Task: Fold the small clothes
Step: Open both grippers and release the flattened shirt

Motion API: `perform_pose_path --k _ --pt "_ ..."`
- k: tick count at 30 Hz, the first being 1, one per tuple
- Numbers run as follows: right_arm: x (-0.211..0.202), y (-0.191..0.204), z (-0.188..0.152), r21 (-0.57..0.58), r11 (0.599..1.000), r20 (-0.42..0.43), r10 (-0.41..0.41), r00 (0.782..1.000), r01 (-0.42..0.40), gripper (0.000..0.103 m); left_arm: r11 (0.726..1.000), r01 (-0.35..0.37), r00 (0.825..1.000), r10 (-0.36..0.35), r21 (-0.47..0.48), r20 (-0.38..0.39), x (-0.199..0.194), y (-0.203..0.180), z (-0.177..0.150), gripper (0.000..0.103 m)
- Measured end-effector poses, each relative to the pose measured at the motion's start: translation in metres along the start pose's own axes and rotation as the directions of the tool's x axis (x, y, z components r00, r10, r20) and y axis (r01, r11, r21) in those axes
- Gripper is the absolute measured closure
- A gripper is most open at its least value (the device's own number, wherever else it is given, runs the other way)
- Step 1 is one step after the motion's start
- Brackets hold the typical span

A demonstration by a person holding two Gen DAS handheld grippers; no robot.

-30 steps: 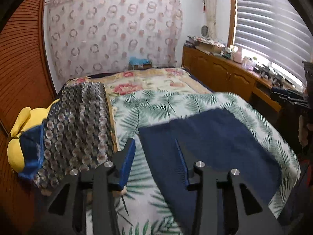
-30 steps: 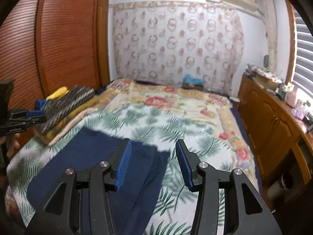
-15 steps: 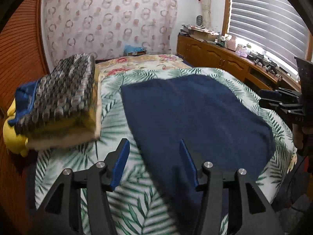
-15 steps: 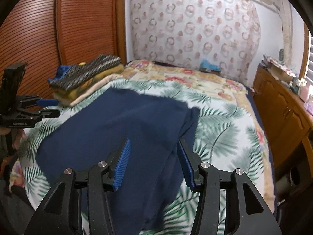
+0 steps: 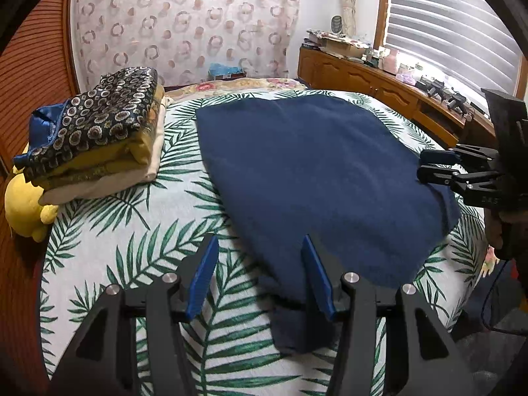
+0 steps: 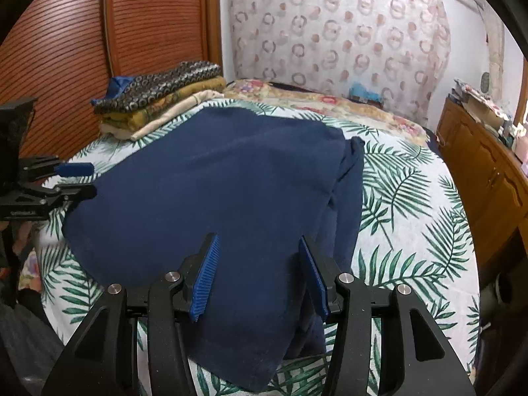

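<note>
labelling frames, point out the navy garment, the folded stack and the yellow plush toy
navy garment (image 5: 313,171), left wrist view, middle of the spread cloth
folded stack (image 5: 99,122), left wrist view, patterned top piece
yellow plush toy (image 5: 23,203), left wrist view, its rounded body

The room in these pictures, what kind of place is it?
Most likely a home bedroom: a bed with a palm-leaf cover, a wooden sideboard under a window with blinds, and a slatted wooden wardrobe.

soft window daylight, sharp, fisheye-warped edges
</note>
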State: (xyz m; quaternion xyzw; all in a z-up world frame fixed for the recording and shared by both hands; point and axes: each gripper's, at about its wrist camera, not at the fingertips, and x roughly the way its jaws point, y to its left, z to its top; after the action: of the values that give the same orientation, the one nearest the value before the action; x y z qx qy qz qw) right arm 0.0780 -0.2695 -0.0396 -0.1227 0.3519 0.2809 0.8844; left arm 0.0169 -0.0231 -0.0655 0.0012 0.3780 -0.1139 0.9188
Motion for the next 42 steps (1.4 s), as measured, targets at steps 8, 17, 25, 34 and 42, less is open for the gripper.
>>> perform_pose_path --k 8,17,25,34,42 --pt "0.010 0.000 -0.008 0.000 1.000 -0.029 -0.008 1.000 0.008 0.049 1.000 0.020 1.000 -0.020 -0.017 -0.011 0.000 0.001 -0.008 0.051" --pt "0.007 -0.002 -0.008 0.004 1.000 -0.021 -0.012 1.000 0.012 0.048 0.994 0.101 0.995 -0.102 -0.031 -0.022 -0.010 -0.004 -0.024 0.051" --pt "-0.002 0.003 -0.007 0.009 1.000 -0.005 0.008 1.000 -0.008 0.048 0.986 0.162 0.986 -0.163 -0.026 -0.041 -0.009 -0.011 -0.031 0.055" --pt "-0.001 0.022 -0.006 -0.035 0.997 -0.013 0.064 0.998 -0.064 0.047 0.972 0.229 0.973 -0.228 -0.043 0.041 -0.029 -0.013 -0.004 0.096" --pt "-0.010 0.035 -0.003 -0.061 0.992 -0.001 0.112 0.994 -0.112 0.042 0.976 0.218 0.964 -0.219 0.022 0.151 -0.041 -0.020 0.054 0.097"
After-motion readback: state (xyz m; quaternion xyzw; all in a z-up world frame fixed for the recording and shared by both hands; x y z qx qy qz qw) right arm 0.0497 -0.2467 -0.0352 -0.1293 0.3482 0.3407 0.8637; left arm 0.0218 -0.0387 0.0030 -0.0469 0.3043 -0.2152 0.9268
